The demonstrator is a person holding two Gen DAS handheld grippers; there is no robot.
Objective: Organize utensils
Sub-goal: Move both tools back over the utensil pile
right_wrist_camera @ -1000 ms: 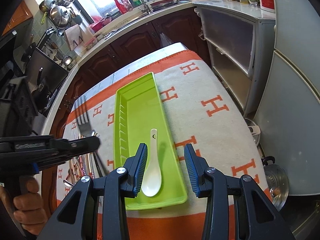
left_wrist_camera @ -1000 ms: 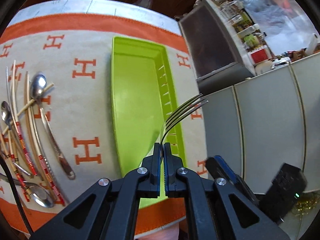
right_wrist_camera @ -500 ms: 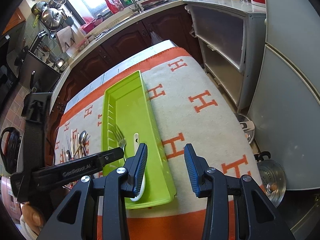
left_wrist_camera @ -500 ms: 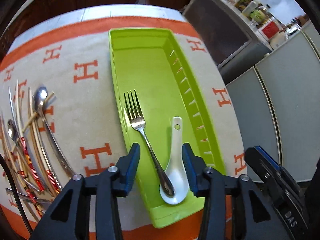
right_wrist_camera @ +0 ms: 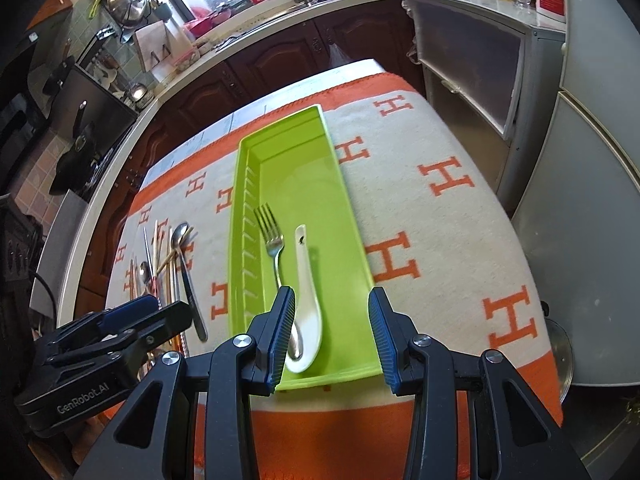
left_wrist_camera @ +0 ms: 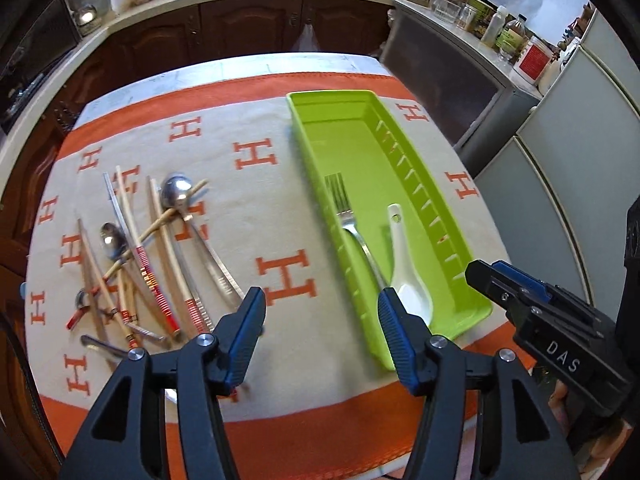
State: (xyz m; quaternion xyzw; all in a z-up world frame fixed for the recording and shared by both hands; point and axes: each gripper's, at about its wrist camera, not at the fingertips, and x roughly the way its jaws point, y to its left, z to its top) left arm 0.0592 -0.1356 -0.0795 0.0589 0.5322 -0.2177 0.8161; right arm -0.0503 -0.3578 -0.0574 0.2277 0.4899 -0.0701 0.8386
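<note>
A lime-green utensil tray lies on the orange-and-beige cloth. In it lie a metal fork and a white ceramic spoon, side by side. A pile of spoons and chopsticks lies on the cloth left of the tray. My left gripper is open and empty, above the cloth between the pile and the tray. My right gripper is open and empty, over the tray's near end.
The table's front edge is just below both grippers. A grey cabinet and a fridge stand to the right. Dark wood kitchen cabinets with a counter run behind the table.
My left gripper let go of the fork into the tray beside the white spoon, opened wide, then pulled back and swung left. The right gripper stayed open near the tray.
</note>
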